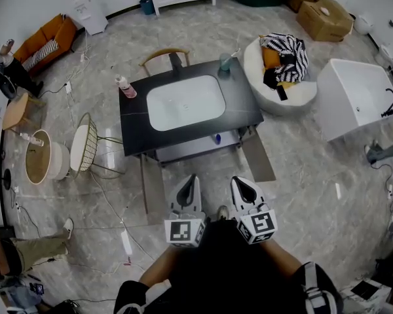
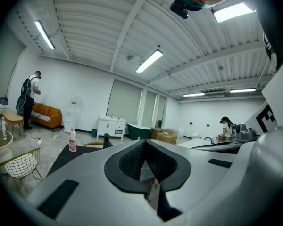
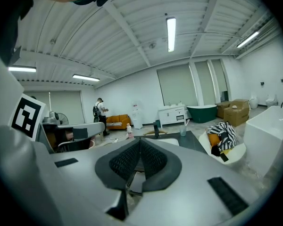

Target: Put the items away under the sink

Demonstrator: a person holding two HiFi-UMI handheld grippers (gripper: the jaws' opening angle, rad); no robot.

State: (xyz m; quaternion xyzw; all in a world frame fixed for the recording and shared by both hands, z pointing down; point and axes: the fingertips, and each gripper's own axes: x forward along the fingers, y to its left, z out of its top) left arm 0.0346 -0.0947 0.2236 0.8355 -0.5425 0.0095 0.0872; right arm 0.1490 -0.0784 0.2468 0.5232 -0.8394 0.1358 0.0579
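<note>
Items to be stowed are not in either gripper. The left gripper's (image 1: 191, 178) (image 2: 145, 143) ribbed fingers (image 2: 132, 160) are pressed together to a point with nothing between them, and the right gripper (image 1: 240, 181) (image 3: 139, 141) shows the same in its own view, its fingers (image 3: 153, 159) closed on nothing. In the head view both grippers are held side by side close to the person's body, tips aimed at the sink (image 1: 185, 102) and well short of it, with bare floor between.

The sink is a white basin set in a black counter (image 1: 135, 126). A pink bottle (image 1: 124, 87) (image 2: 72, 141) (image 3: 129, 131) stands upright on the counter's far left corner, just beside the basin. A cup (image 1: 225, 61) (image 3: 183, 130) with something thin sticking up out of it stands at the far right corner. A dark faucet (image 1: 176, 60) (image 2: 106, 140) (image 3: 156, 129) rises at the middle of the far edge, between the two.

Under the sink, on the near side, the cabinet is open: two doors (image 1: 152, 190) stand swung out toward the person, one at each end. On the grey shelf (image 1: 190, 150) between them lies a small blue thing (image 1: 217, 138) — too small to tell what it is.

Behind the sink stands a wooden chair (image 1: 164, 53). To the sink's left is a wire basket (image 1: 85, 144). To its right is a white cushioned seat (image 1: 289, 97) heaped with a striped cloth (image 1: 289, 52), and beyond that a white bathtub (image 1: 354, 100).
</note>
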